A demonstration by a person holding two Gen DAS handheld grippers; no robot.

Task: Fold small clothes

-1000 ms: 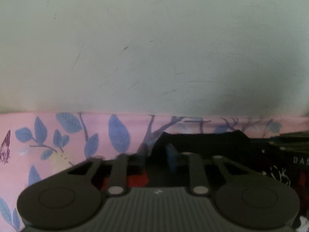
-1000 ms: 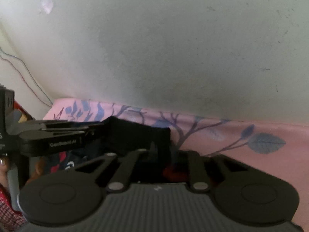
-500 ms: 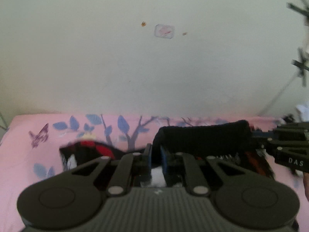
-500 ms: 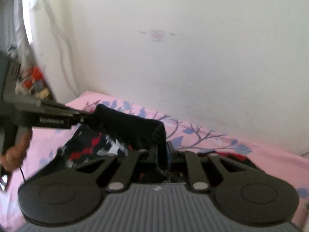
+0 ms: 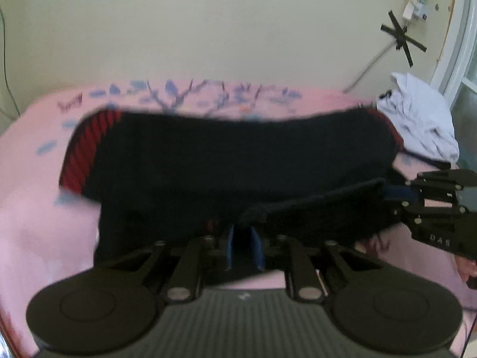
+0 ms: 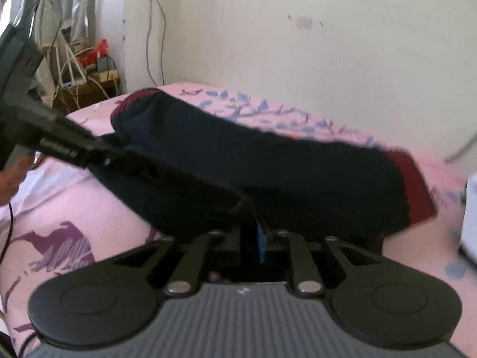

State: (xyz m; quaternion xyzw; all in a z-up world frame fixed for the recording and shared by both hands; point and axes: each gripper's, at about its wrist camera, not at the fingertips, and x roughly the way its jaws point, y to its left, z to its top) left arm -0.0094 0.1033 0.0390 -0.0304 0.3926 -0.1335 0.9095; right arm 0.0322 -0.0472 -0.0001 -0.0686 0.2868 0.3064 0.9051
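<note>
A small dark navy garment (image 5: 238,155) with red ribbed cuffs (image 5: 86,149) lies spread on a pink floral bedsheet (image 5: 35,214). My left gripper (image 5: 243,243) is shut on its black near hem, blue pads pinching the cloth. My right gripper (image 6: 253,238) is shut on the same hem further along; it also shows in the left wrist view (image 5: 396,197). The hem strip (image 5: 316,211) stretches between the two grippers, raised a little over the garment (image 6: 268,173). The left gripper shows in the right wrist view (image 6: 113,155).
A crumpled white cloth (image 5: 417,119) lies on the bed at the right. The cream wall (image 5: 238,44) stands behind the bed. A shelf with cables and clutter (image 6: 83,71) stands beyond the bed's left corner.
Both grippers have pulled back from the wall with the hem, and the garment has come down spread flat on the sheet, back side up.
</note>
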